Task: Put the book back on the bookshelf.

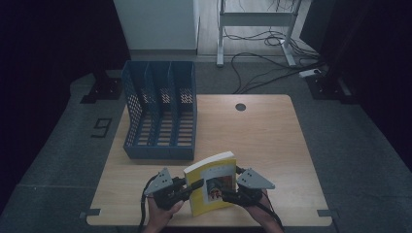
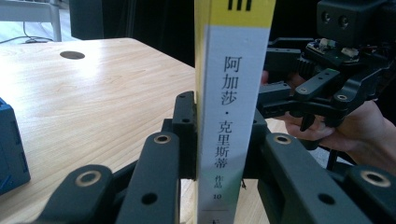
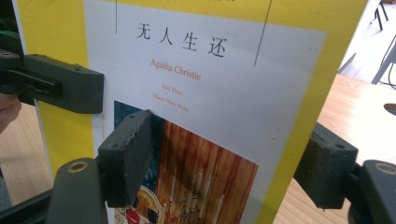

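- While held upright above the near edge of the table (image 1: 272,145), a yellow-and-white paperback book (image 1: 212,183) is seen clamped at its spine by the left tongs (image 1: 192,187), whose jaws are closed tight on both covers.
- The right tongs (image 1: 228,195) are set wide about the book's other side, one pad lying against the front cover and the other standing off behind; whether they press cannot be told.
- The book is judged light and fairly stiff when shut, though its glossy cover may slip and its pages may fan; the spine is judged the surest place to be gripped.
- "Agatha Christie" and "And Then There Were None" can be read on the cover under the Chinese title 无人生还; 阿加莎·克里斯蒂 runs down the spine.
- A blue file rack (image 1: 162,111) stands at the table's far left, well apart.
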The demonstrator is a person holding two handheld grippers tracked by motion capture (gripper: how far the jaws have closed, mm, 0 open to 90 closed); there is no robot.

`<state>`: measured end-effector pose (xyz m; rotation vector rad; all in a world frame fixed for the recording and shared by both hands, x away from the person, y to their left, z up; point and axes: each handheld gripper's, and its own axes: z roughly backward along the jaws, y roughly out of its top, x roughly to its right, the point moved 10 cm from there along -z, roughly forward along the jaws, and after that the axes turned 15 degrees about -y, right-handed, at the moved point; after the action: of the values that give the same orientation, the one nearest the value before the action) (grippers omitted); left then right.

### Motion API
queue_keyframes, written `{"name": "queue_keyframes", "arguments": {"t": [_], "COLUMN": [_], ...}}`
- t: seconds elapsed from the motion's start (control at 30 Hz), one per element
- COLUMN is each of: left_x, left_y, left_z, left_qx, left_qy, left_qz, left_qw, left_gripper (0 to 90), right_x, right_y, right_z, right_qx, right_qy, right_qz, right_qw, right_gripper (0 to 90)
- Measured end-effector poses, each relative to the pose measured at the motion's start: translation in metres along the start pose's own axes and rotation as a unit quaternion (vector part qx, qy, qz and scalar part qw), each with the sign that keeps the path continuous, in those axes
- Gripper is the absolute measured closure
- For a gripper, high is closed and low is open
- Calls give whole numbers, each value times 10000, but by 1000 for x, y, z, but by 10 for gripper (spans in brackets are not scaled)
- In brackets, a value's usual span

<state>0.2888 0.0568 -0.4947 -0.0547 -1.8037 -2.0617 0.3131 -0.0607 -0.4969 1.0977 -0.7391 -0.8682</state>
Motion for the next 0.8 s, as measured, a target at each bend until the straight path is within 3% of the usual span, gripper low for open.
{"name": "queue_keyframes", "arguments": {"t": [0.2,0.37,0.8], "left_x": [-1,-4,-3], "left_y": [0,-1,-1], "left_z": [1,2,2], "left_qx": [16,105,86], "left_qy": [-7,5,43], "left_qz": [58,218,229], "left_qw": [10000,9997,9997], "left_gripper": [737,724,724], "right_x": [-1,-2,-3], "right_y": [0,0,0], "right_z": [0,0,0], "right_qx": [83,143,174], "right_qy": [-67,-149,-211], "right_qz": [36,90,77], "right_qw": [9999,9997,9996], "right_gripper": [274,289,290]}}
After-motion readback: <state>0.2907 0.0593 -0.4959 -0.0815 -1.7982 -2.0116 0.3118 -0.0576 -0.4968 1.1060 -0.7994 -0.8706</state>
